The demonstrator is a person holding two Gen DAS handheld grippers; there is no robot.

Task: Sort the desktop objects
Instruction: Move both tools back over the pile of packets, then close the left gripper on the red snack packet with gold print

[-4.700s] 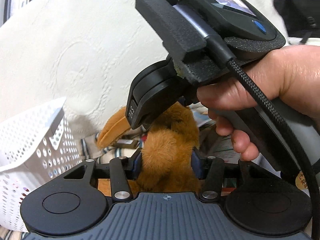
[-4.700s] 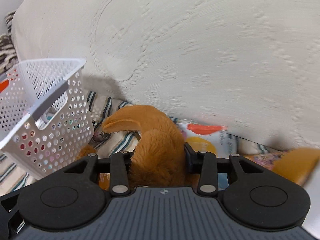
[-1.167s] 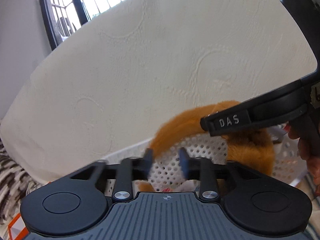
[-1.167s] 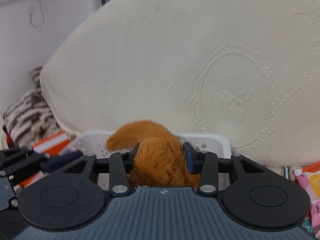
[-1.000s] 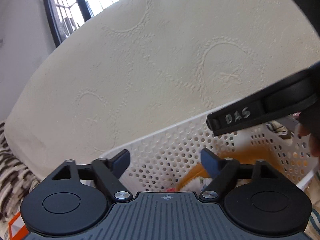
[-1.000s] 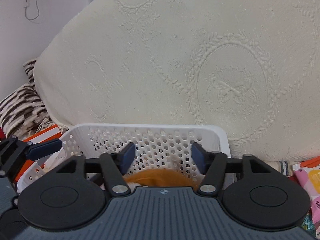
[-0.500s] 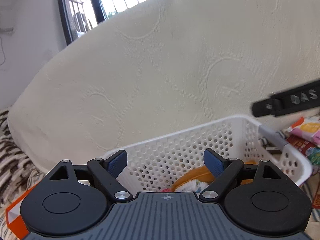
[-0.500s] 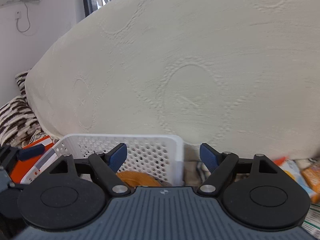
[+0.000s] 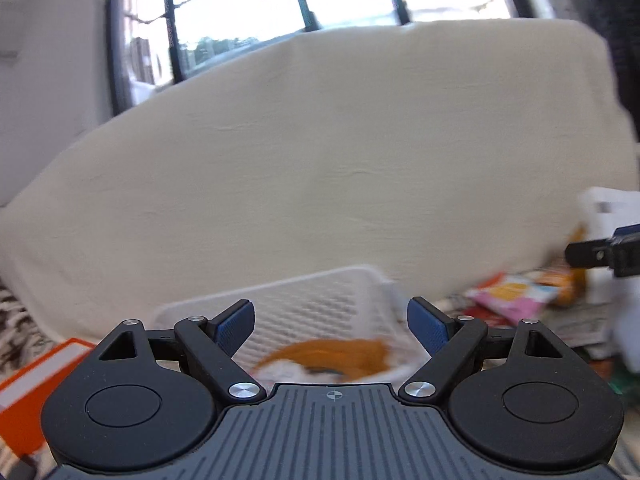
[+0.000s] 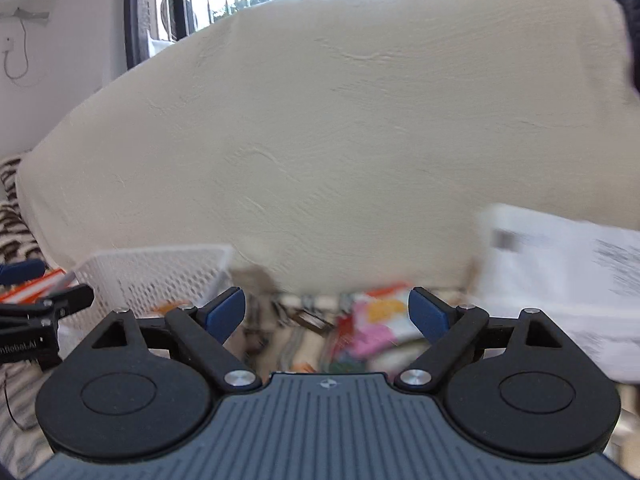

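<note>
Two claws are empty now. The left claw (image 9: 331, 322) is wide open above the white basket (image 9: 320, 300), and the orange plush toy (image 9: 332, 358) lies inside the basket. The right claw (image 10: 326, 312) is opening its jaws, with nothing between them. It points at the messy pile of snack packets (image 10: 372, 328) beside the basket.

The next job looks like picking one more thing from that pile. It would be good to slow down first, choose one packet, and put the open jaws on both sides of it before squeezing.

Both pictures are blurry. I cannot tell what the small things in the pile are. The white paper (image 10: 568, 280) on the right is cut off. The basket's bottom is hidden behind the left claw.
</note>
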